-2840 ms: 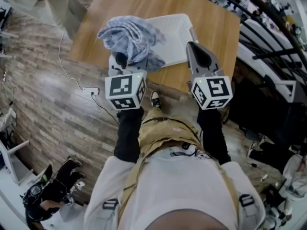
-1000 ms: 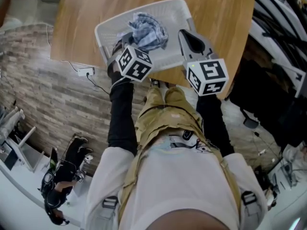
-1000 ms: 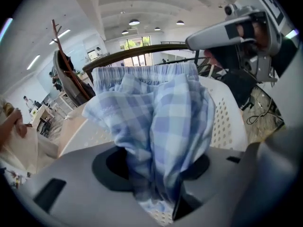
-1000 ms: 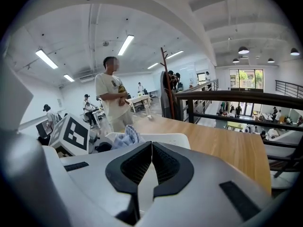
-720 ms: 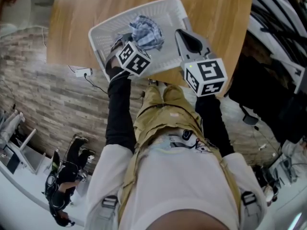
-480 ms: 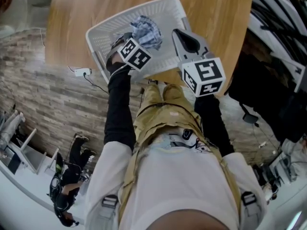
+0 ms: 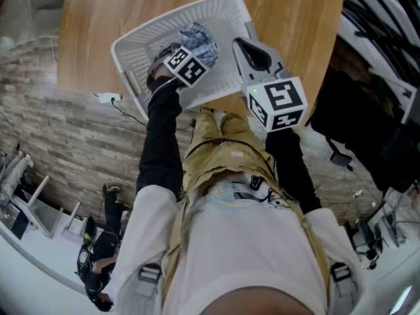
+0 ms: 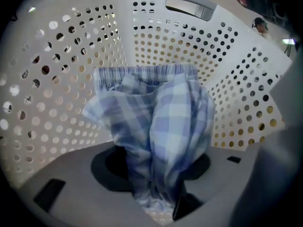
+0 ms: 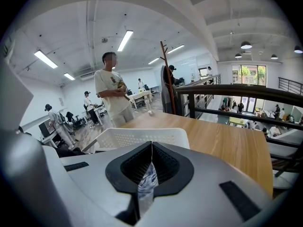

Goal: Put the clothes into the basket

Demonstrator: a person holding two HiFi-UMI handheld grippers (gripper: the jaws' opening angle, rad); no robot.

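A white perforated basket (image 7: 136, 56) stands on the wooden table (image 7: 118, 5). My left gripper (image 7: 174, 58) points straight down inside it, its marker cube on top. In the left gripper view the gripper (image 8: 155, 171) is shut on a blue checked cloth (image 8: 151, 122), which bunches between the pads and hangs against the basket wall (image 8: 57, 103). Part of the cloth (image 7: 201, 38) shows beyond the cube. My right gripper (image 7: 240, 44) hovers over the basket's right rim, shut, its tips (image 9: 151, 144) meeting. Only a blue-white sliver shows behind them.
The basket (image 9: 137, 137) sits near the table's front edge, with bare tabletop (image 9: 222, 141) beyond it. A person (image 9: 112, 93) stands past the table, with a coat rack (image 9: 166, 79) and a dark railing (image 9: 236, 90) nearby. A power strip (image 7: 108, 98) lies on the floor.
My left gripper has sunk into the basket with the checked cloth, which now lies lower inside. The right gripper has stayed where it was.
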